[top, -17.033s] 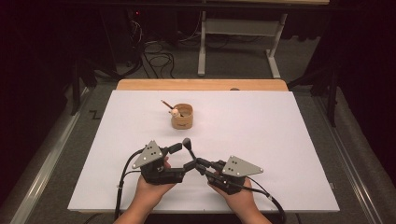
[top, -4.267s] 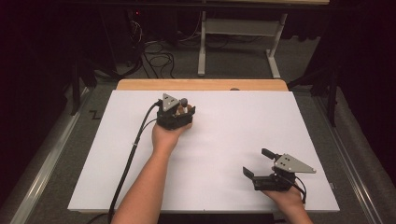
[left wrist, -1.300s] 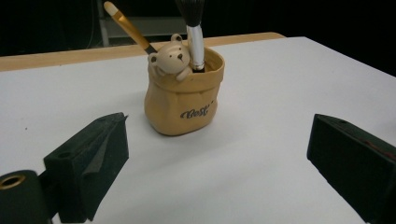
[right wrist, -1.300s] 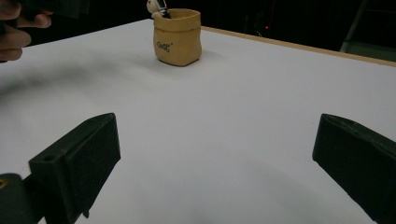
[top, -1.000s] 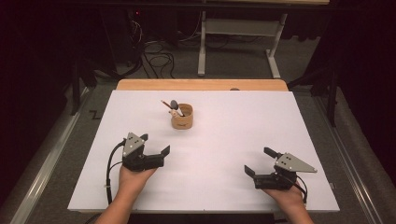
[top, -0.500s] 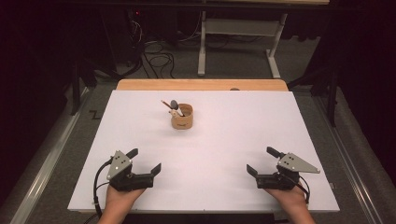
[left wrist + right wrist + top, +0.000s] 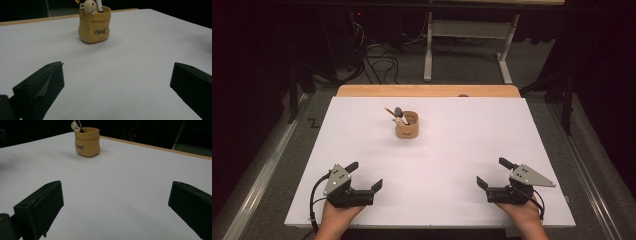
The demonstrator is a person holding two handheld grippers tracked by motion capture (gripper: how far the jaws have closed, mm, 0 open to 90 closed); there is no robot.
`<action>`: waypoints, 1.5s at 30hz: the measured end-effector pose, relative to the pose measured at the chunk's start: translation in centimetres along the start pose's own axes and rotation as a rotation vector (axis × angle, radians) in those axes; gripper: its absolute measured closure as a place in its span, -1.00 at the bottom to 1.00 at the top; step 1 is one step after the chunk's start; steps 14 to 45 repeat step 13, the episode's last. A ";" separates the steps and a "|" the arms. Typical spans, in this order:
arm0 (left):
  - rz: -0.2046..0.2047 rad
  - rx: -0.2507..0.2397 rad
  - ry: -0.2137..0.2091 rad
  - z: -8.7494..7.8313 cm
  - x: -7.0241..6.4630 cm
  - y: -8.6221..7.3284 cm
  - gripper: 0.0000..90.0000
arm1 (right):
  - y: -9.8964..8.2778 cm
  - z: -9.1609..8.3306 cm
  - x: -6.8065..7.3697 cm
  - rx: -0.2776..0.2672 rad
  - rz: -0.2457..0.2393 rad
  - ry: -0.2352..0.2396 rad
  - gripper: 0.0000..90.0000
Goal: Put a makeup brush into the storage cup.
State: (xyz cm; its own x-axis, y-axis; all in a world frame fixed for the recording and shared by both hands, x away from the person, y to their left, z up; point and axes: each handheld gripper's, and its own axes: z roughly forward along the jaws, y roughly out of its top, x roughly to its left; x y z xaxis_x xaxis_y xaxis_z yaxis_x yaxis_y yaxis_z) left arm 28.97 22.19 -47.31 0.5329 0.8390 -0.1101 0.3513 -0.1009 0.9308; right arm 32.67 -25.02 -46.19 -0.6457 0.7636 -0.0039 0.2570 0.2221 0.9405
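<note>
A tan sack-shaped pen holder (image 7: 407,126) stands on the white table (image 7: 452,150), toward the far middle. It carries a small bear figure (image 7: 88,6) and holds a pencil and a dark pen (image 7: 398,112). My left gripper (image 7: 366,175) rests near the front left edge. Its jaws have just been opening and now stand wide, with nothing between them. In the left gripper view the holder (image 7: 94,25) is well ahead of the left gripper (image 7: 117,66). My right gripper (image 7: 490,171) lies open and empty near the front right edge. From the right gripper (image 7: 116,183) the holder (image 7: 87,142) appears far off.
A wooden strip (image 7: 427,90) runs along the table's far edge. Beyond it are a grey floor with cables (image 7: 379,57) and a white stand's legs (image 7: 462,45). Bare white tabletop lies between the two grippers and the holder.
My left gripper has drawn back toward the front left edge of the table, away from the holder, and its jaws spread a little wider. The right gripper has stayed put.
</note>
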 end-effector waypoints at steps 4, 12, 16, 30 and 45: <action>-0.013 0.000 -0.003 0.0 0.0 0.0 -1.00 | 0.0 -0.1 0.1 -0.002 -0.005 -0.003 -0.99; -0.009 -0.002 0.012 0.0 0.0 0.0 -1.00 | 0.0 -0.1 -0.2 -0.007 -0.006 -0.002 -0.99; -0.007 -0.001 0.017 -0.1 0.1 0.0 -1.00 | 0.1 -0.1 -0.2 -0.008 -0.006 -0.002 -0.99; -0.007 -0.001 0.017 -0.1 0.1 0.0 -1.00 | 0.1 -0.1 -0.2 -0.008 -0.006 -0.002 -0.99; -0.007 -0.001 0.017 -0.1 0.1 0.0 -1.00 | 0.1 -0.1 -0.2 -0.008 -0.006 -0.002 -0.99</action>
